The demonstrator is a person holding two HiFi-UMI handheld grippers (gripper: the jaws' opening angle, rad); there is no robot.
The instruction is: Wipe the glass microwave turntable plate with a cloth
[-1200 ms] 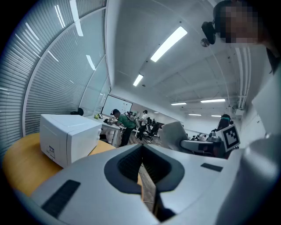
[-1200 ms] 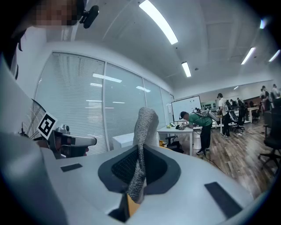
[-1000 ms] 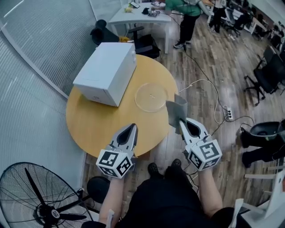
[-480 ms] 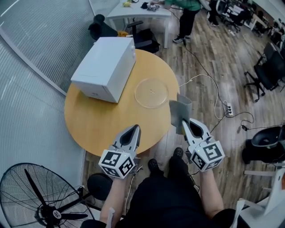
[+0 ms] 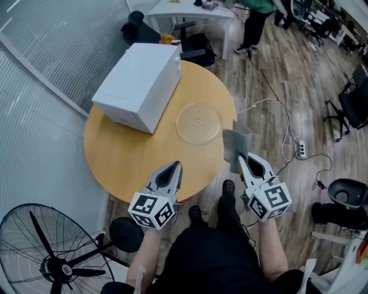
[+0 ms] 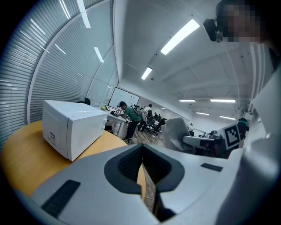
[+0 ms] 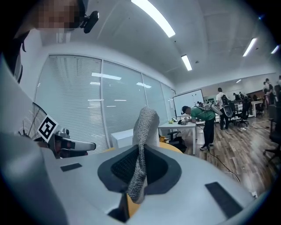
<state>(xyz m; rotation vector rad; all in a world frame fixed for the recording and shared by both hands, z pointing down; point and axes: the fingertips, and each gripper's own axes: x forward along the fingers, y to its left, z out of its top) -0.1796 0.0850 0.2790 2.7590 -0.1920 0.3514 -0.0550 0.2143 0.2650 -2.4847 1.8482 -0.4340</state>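
A clear glass turntable plate (image 5: 199,122) lies flat on the round wooden table (image 5: 126,155), at its right side. My right gripper (image 5: 240,157) hovers just off the table's right edge, near the plate, shut on a grey cloth (image 5: 236,144) that sticks up from its jaws; the grey cloth (image 7: 142,149) stands upright between the closed jaws in the right gripper view. My left gripper (image 5: 175,167) is over the table's near edge, shut with nothing in it; its jaws meet in the left gripper view (image 6: 142,165).
A white microwave (image 5: 140,85) sits on the table's far left part, also seen as the white microwave (image 6: 72,127). A standing fan (image 5: 49,252) is at the lower left. A cable and power strip (image 5: 299,149) lie on the wood floor right. A person (image 5: 256,17) stands by a white desk beyond.
Both grippers have eased slightly toward the table, and the view has shifted so table and plate sit a little lower. The cloth stays clamped in the right gripper.
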